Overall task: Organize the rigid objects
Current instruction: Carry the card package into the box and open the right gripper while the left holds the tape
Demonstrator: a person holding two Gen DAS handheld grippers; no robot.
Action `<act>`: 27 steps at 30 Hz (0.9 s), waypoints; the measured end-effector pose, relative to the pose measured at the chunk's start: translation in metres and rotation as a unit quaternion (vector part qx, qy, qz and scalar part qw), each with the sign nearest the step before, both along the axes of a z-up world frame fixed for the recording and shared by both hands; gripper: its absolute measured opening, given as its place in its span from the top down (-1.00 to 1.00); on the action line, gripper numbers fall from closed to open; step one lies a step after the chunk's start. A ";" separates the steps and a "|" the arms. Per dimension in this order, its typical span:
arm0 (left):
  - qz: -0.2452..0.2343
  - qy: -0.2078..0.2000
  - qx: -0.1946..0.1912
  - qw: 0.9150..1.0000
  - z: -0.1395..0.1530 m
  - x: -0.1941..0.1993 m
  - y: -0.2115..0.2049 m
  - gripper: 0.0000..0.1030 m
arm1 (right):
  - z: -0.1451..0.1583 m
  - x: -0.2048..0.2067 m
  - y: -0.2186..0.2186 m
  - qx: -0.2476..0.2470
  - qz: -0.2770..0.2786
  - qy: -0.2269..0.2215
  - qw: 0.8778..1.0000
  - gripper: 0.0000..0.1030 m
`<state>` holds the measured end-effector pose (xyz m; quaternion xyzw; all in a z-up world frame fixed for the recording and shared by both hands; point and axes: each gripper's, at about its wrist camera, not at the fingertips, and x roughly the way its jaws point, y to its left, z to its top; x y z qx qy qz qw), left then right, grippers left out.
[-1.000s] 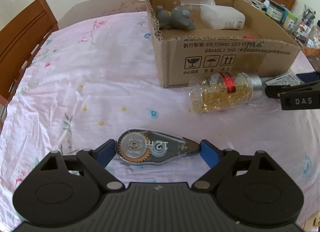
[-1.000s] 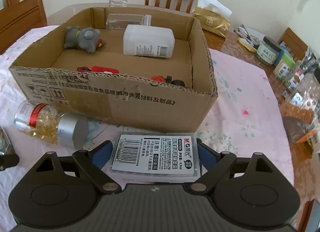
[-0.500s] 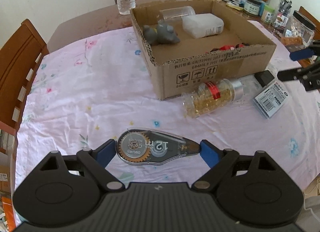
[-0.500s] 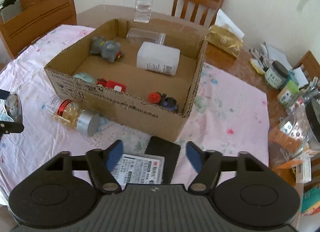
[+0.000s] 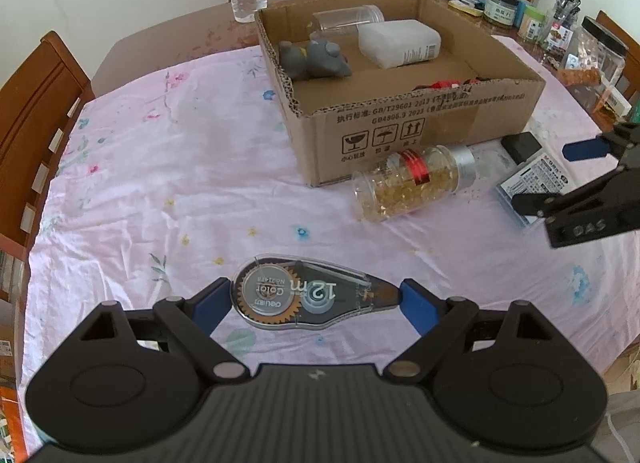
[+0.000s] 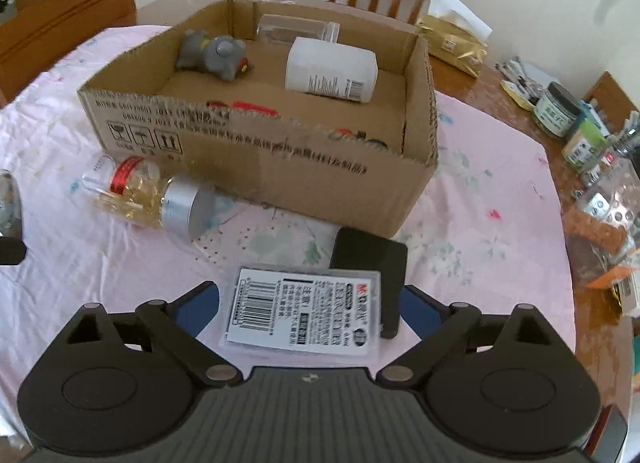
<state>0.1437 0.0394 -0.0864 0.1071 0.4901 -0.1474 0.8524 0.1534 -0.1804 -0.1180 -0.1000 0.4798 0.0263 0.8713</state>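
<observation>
Clear plastic tape dispenser [image 5: 304,297] clamped between my left gripper's [image 5: 314,299] blue pads, my right gripper [image 6: 310,305] spread wide around the labelled packet [image 6: 304,313], cardboard box [image 6: 280,167] ahead of both.

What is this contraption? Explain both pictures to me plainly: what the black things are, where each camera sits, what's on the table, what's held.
There is no robot here. A person holds a two-finger tool in each hand, and a wide-angle camera on each looks along its fingers. The black shape at the bottom of each picture is that tool's own body. One picture comes from the left tool, the other from the right tool. A pink cloth covers the table. On it stands a cardboard box holding a grey toy, a white bottle and some small items. In front of the box lie a jar of gold bits, a black case and a labelled pack. The left tool is closed on a tape dispenser. The right tool is open, with a finger on either side of the pack, not gripping it.
</observation>
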 end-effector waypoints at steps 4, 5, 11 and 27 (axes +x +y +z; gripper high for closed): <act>-0.003 0.002 0.000 1.000 0.000 0.001 0.001 -0.73 | -0.007 -0.003 0.008 -0.006 -0.020 -0.002 1.000 -0.92; -0.005 0.002 0.001 1.000 -0.001 0.002 0.001 -0.73 | -0.009 -0.003 0.010 -0.009 -0.024 -0.007 1.000 -0.92; -0.018 0.001 0.005 1.000 -0.003 0.004 0.002 -0.73 | -0.012 0.002 0.011 -0.017 -0.041 -0.008 0.999 -0.83; -0.058 -0.013 -0.005 0.998 0.018 0.010 0.000 -0.73 | 0.021 0.001 -0.002 -0.001 0.007 -0.014 1.000 -0.79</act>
